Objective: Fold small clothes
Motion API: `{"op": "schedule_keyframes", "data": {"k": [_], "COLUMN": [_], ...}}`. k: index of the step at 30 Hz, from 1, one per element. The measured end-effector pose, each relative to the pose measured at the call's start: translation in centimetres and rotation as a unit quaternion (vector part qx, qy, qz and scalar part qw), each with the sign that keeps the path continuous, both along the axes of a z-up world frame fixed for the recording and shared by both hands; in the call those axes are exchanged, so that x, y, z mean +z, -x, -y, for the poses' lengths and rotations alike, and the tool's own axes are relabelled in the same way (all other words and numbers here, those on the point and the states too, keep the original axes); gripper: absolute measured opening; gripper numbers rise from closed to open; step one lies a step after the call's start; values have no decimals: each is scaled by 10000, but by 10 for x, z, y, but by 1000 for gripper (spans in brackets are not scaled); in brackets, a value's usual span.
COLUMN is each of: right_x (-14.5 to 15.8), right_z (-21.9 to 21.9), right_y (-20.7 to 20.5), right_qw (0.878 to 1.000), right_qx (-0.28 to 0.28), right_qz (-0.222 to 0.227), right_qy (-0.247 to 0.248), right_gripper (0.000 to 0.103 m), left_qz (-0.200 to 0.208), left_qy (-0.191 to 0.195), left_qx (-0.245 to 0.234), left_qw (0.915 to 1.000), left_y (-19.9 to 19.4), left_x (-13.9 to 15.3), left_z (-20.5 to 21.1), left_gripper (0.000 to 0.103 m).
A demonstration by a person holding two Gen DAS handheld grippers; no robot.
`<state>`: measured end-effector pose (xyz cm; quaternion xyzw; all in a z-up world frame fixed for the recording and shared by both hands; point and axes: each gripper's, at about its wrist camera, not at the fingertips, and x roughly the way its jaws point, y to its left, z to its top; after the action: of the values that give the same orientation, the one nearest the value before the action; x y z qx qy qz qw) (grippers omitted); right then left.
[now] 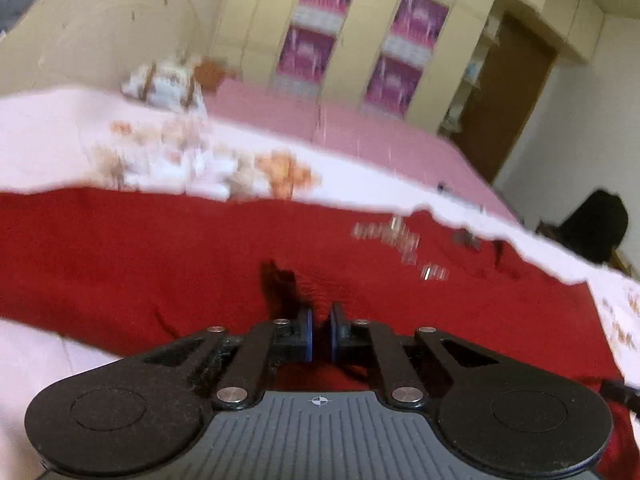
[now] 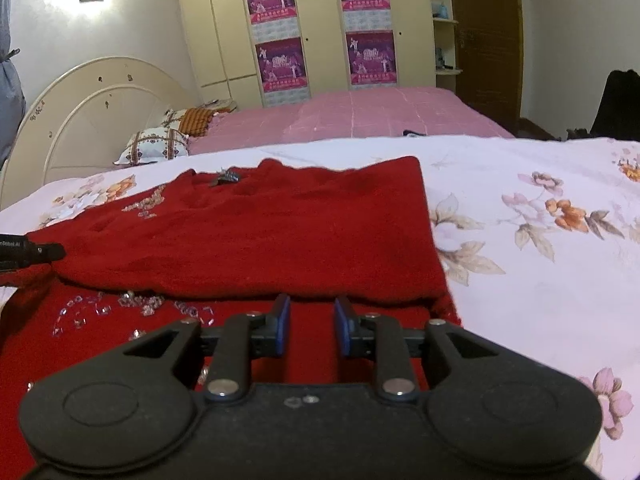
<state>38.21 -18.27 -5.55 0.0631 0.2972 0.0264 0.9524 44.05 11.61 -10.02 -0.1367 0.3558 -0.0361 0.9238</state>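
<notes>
A red knit garment with clear sequins lies on a floral white bedsheet, with one part folded over the rest. In the blurred left wrist view the garment fills the middle. My left gripper sits low over the red cloth with its blue pads nearly together; cloth between them cannot be made out. Its tip shows at the left edge of the right wrist view. My right gripper is open and empty, just above the garment's near layer by the folded edge.
A pink bed cover lies beyond the sheet, with pillows and a cream headboard at the left. A wardrobe with purple posters stands behind. A dark object sits at the far right.
</notes>
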Motion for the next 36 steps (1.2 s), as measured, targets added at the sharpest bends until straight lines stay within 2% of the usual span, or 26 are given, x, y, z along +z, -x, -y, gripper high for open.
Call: {"op": "schedule_keyframes", "data": {"k": [2, 3, 4, 6, 7, 9, 11, 12, 13, 15, 18, 20, 26, 27, 28, 29, 30, 32, 33, 34, 36], "right_x": [-2, -4, -5, -5, -4, -2, -2, -2, -3, -3, -2, -1, 8, 10, 12, 13, 14, 14, 14, 13, 12], "right_z": [0, 1, 0, -1, -2, -4, -5, -5, -6, -9, -16, -20, -26, -25, -24, -22, -20, -15, -13, -11, -8], "right_y": [-4, -7, -9, -9, -8, -7, -7, -7, -7, -9, -10, -11, -13, -12, -12, -11, -11, -10, -10, -10, -10], "right_qw": [10000, 9999, 9998, 9999, 9999, 9999, 9998, 9998, 9998, 9997, 9995, 9993, 9990, 9990, 9990, 9991, 9992, 9993, 9994, 9995, 9995], "right_qx": [-32, -45, -45, -13, 10, 61, 113, 129, 146, 178, 265, 340, 441, 438, 431, 422, 399, 342, 310, 266, 163], "right_qz": [-21, -117, -177, -167, -153, -129, -130, -135, -143, -165, -181, -180, -110, -93, -79, -69, -61, -58, -54, -54, -61], "right_qy": [12, 8, 2, -15, -29, -52, -54, -60, -66, -70, -54, -36, -34, -35, -38, -43, -54, -113, -131, -160, -260], "right_gripper": [25, 25, 25, 27, 28, 28, 28, 28, 29, 31, 31, 31, 31, 31, 31, 31, 31, 31, 31, 31, 31], "left_qz": [15, -9, 9, 527, 838, 834, 742, 610, 543, 651, 821, 861, 871, 766, 599, 460, 539, 953, 1123, 1271, 1518], "left_qy": [-140, -197, -251, -504, -432, -28, 572, 852, 1172, 1579, 2153, 2272, 2481, 2378, 2186, 1986, 1851, 1344, 1103, 987, 595], "left_qx": [-144, -152, -78, 426, 592, 1031, 1822, 2186, 2566, 3249, 3679, 3771, 3905, 3993, 4103, 4116, 3953, 3284, 2792, 2250, 1154], "left_qw": [9998, 9997, 9997, 9964, 9938, 9912, 9788, 9702, 9579, 9302, 9009, 8937, 8822, 8821, 8833, 8883, 8981, 9301, 9472, 9610, 9799], "left_y": [2, 4, 8, 37, 54, 74, 94, 101, 107, 120, 124, 115, 88, 84, 80, 76, 72, 58, 47, 37, 18], "left_x": [-3, 3, 8, 24, 29, 30, 19, 11, 3, -10, -21, -25, -36, -35, -34, -30, -24, 5, 22, 38, 65], "left_z": [2, 1, -1, -18, -33, -74, -133, -162, -190, -235, -281, -297, -324, -324, -325, -326, -322, -289, -263, -232, -159], "left_gripper": [8, 17, 49, 101, 103, 102, 81, 66, 62, 62, 62, 62, 61, 46, 14, 4, 4, 4, 4, 4, 4]}}
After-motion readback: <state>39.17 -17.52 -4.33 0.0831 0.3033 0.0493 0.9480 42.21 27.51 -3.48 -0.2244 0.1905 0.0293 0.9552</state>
